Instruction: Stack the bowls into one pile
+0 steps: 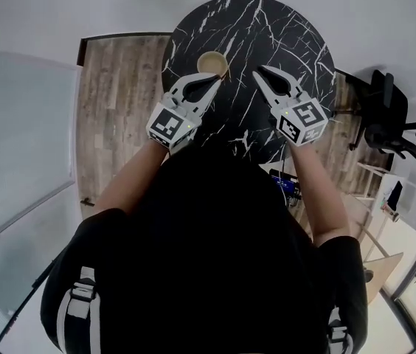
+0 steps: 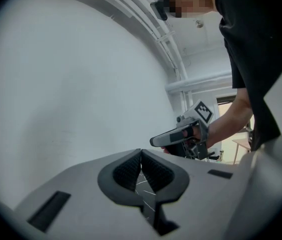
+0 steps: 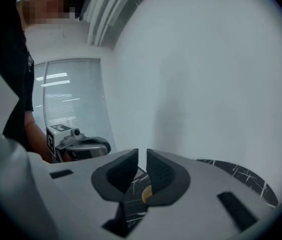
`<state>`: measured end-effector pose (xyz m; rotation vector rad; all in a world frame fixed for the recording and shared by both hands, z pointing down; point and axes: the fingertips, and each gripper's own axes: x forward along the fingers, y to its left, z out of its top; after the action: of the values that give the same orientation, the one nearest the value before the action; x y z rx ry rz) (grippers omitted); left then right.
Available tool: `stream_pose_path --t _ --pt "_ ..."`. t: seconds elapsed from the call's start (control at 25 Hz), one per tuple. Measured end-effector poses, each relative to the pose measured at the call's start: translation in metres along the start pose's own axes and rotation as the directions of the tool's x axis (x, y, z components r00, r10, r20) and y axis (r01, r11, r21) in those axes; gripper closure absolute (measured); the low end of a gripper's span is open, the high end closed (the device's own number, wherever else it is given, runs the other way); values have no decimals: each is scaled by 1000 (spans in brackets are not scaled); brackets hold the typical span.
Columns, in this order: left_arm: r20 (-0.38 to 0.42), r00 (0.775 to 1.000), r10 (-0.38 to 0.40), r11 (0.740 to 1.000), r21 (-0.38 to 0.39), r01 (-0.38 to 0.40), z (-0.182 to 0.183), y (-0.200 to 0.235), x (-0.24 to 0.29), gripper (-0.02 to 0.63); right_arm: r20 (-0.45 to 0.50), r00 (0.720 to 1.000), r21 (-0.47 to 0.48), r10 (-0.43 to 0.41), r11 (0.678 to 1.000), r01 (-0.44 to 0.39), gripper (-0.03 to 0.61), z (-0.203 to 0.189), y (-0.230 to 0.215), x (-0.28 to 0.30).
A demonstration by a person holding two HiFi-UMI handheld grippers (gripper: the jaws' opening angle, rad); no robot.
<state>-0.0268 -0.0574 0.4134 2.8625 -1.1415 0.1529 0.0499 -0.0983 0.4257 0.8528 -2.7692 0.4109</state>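
Note:
A tan bowl pile (image 1: 212,64) sits on the round black marble table (image 1: 274,28), toward its left side. My left gripper (image 1: 217,77) hovers just beside and above the pile; in the left gripper view its tips (image 2: 141,151) meet with nothing between them. My right gripper (image 1: 258,71) hangs over the table's middle, to the right of the pile. Its jaws (image 3: 142,152) stand a narrow gap apart and hold nothing. A sliver of the tan bowl (image 3: 146,195) shows below them. Both grippers are raised and point nearly level at a white wall.
Wood flooring (image 1: 119,102) lies left of the table, and a glass partition (image 1: 16,139) beyond that. A black office chair (image 1: 392,120) stands at the right. The person's torso fills the lower head view. The table's edge (image 3: 241,174) shows in the right gripper view.

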Motion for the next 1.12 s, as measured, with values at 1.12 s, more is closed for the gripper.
stream_pose_path --t 1.12 --pt "75 994 -80 997 20 78 67 -54 11 609 202 978 -147 -50 986 81 575 47 49 -82"
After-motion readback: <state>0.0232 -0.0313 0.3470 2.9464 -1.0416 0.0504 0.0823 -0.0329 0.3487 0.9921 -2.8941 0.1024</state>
